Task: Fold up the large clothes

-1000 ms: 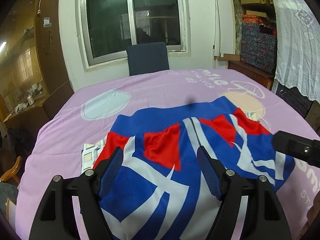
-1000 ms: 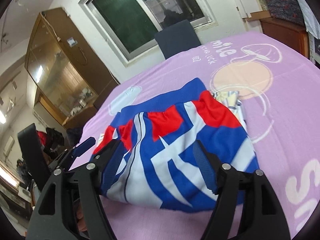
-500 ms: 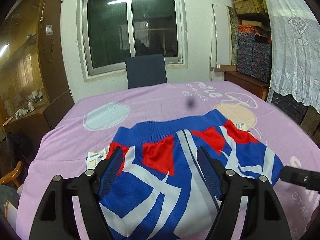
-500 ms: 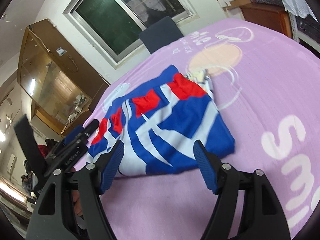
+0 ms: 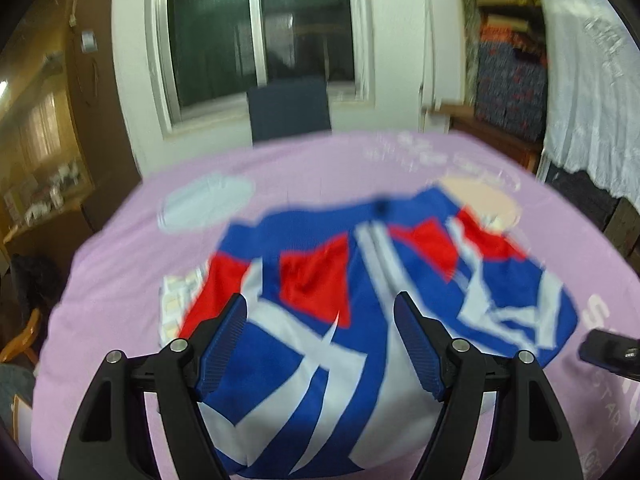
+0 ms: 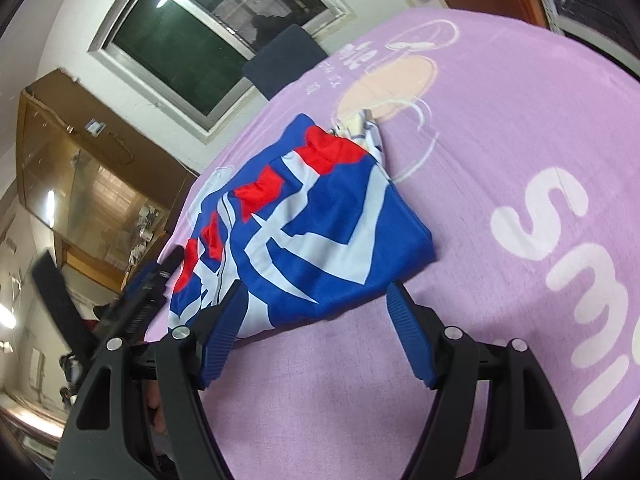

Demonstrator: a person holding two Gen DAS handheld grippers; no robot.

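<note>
Left wrist view, blurred: purple blanket covers the whole table, pale printed shapes and white lettering on it. Blue, red and white garment lies on the blanket in a folded heap, near-centre, closer to the near edge than the far one; a patterned white-and-yellow bit of cloth pokes out from under its left side. Dark window on the far wall, blue chair pushed up to the far table edge below it, wooden cabinet left, white lace curtain right. Left gripper hangs over the near part of the garment, jaws spread wide, nothing pinched between them; whether the tips touch fabric I can't tell. Right wrist view, sharper and rolled: same garment sits up-left of the right gripper, which is released too, jaws apart over bare blanket at the garment's near edge, left pad overlapping the fabric edge in view. Left gripper's tip shows at the garment's far-left side.
</note>
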